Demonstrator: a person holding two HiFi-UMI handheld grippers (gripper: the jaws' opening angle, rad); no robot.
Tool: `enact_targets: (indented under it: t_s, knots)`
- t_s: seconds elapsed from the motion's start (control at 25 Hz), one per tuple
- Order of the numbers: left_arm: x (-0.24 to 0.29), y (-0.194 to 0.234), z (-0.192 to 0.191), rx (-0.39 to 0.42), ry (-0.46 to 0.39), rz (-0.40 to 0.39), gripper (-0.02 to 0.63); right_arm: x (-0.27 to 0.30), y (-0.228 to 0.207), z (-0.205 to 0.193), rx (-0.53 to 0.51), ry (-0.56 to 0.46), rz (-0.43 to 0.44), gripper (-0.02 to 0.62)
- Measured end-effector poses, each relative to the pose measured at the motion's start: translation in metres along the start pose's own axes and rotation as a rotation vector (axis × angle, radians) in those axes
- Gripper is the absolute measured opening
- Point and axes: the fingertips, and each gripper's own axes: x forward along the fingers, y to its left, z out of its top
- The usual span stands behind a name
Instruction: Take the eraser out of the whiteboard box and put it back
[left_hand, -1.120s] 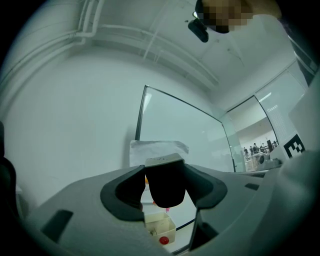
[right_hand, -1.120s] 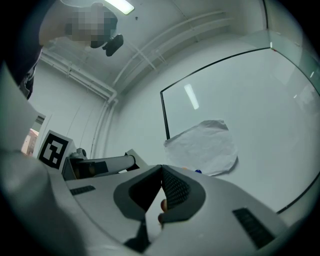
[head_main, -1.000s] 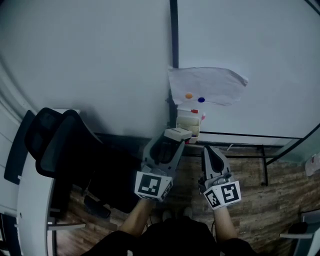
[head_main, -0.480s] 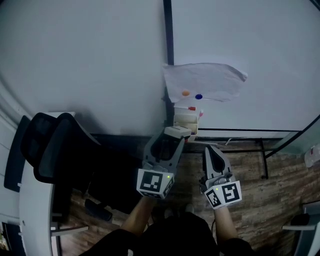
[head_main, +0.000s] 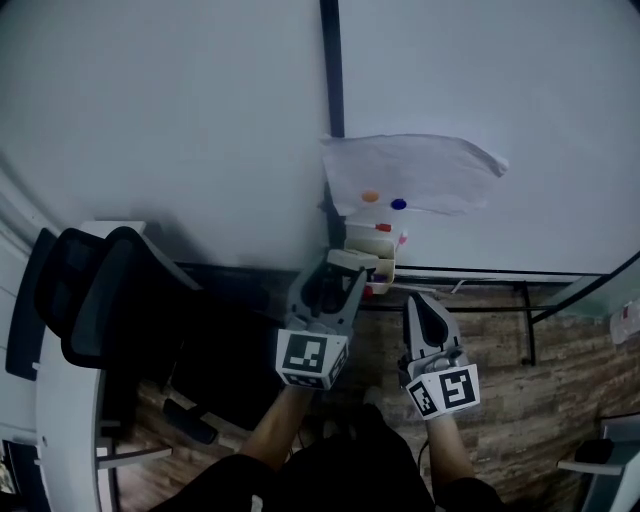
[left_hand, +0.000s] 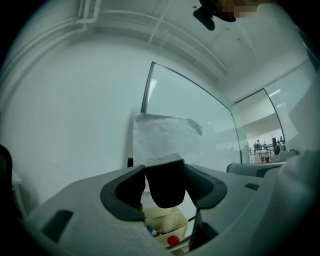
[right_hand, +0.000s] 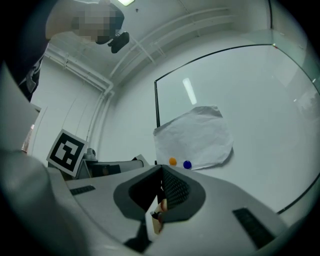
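Eraser (left_hand: 166, 185) is clamped in the left gripper (head_main: 345, 272), mid-frame; box (left_hand: 169, 226) shows right below it; right gripper (head_main: 416, 300) at lower right is pinched closed, empty

Eraser (left_hand: 165, 182) in left claw (head_main: 344, 270), whiteboard box (head_main: 379, 249) just behind, paper (head_main: 410, 175) above, chair (head_main: 110, 300) left.

Grey left gripper (head_main: 338, 278) and right gripper (head_main: 418, 303) carry black-and-white marker cubes (head_main: 311, 358); clothing (head_main: 340, 482) looks dark, perhaps black.

above whiteboard box (head_main: 372, 250): paper sheet (head_main: 410, 175) hung close | inside: markers (left_hand: 150, 230) took some room | in front: left gripper (head_main: 345, 268) with eraser (left_hand: 167, 182) | left: office chair (head_main: 115, 300), well apart | right: open whiteboard (head_main: 500, 100)
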Motion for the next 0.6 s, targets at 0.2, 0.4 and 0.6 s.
enact_targets:
  t_s: [0.2,0.4,0.6]
  knots:
    - [0.033,0.005,-0.019,0.019,0.049,0.055,0.232,0.020,-0.023,-0.014,0.017,0.019,0.033,0.003]
    - [0.057,0.006,-0.045,0.013,0.104,0.086,0.233,0.032,-0.042,-0.032,0.057,0.046,0.052,0.003]
    - [0.067,0.007,-0.048,0.013,0.117,0.099,0.233,0.038,-0.057,-0.040,0.080,0.057,0.055,0.003]
